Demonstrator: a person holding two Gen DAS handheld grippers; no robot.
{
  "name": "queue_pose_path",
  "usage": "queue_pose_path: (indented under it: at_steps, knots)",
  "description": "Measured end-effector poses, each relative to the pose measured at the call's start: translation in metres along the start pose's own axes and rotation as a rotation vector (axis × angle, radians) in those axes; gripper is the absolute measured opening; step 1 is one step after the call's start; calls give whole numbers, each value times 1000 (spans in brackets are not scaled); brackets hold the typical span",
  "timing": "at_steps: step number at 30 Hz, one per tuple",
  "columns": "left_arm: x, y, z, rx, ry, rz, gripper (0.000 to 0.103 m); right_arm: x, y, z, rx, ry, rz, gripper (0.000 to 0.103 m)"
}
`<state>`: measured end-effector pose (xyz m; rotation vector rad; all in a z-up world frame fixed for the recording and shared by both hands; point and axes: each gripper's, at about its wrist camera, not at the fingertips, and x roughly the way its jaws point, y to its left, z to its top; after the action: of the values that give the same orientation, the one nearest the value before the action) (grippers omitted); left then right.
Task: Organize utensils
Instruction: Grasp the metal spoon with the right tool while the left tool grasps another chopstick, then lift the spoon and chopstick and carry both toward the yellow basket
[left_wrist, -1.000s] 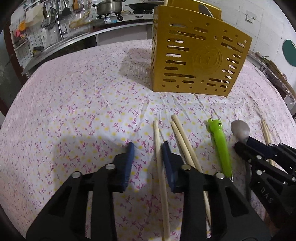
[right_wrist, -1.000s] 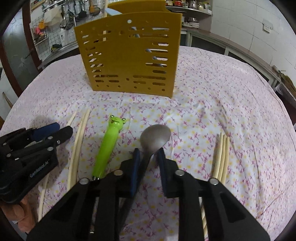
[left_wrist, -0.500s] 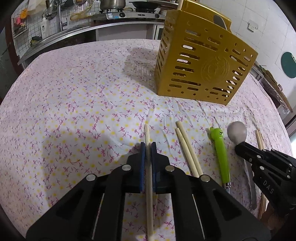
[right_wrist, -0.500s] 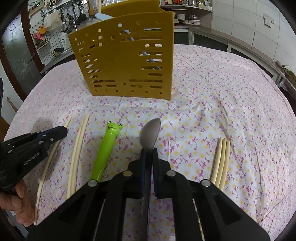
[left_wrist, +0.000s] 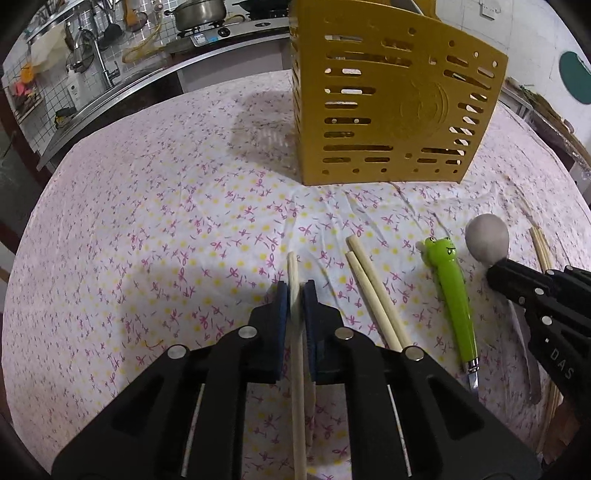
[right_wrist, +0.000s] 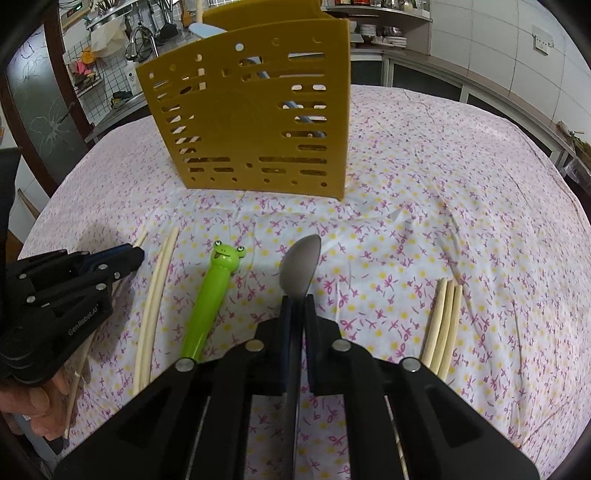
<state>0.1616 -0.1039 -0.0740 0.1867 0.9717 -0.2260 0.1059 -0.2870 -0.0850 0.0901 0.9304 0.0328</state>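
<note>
Left wrist view: the left hand-held gripper is clamped on a single chopstick, and the right hand-held gripper is pinching the spoon by its neck. Both sit low over the surface, covered in a pink-flowered cloth. The yellow slotted utensil holder stands upright further back, with a kitchen counter and pot behind.

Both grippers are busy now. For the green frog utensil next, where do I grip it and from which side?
Grip the frog utensil mid-handle, coming from above with fingers straddling it crosswise. It lies flat on the cloth, the handle is straight and narrower than the frog head, and there is bare cloth between it and the chopsticks and spoon.
</note>
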Motion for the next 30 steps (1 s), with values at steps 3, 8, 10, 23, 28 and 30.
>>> queue_pose_path:
  at_steps: [3, 8, 10, 23, 28, 30]
  knots:
    - [1, 2, 1, -25, 4, -23, 7, 0, 1, 0, -3, 0, 0, 7]
    - [1, 2, -1, -16, -17, -2, 6, 1, -1, 1, 4, 1, 12, 7]
    - [0, 0, -2, -28, -23, 17, 4, 2, -1, 1, 14, 6, 22, 7]
    - [-16, 11, -6, -77, -39, -74, 4, -7, -8, 5, 1, -22, 42, 3]
    - [-56, 9, 1, -61, -152, -43, 4, -40, -16, 15, 21, -127, 66, 3]
    - [-68, 9, 5, -63, -182, -43, 4, -54, -20, 18, 25, -173, 76, 3]
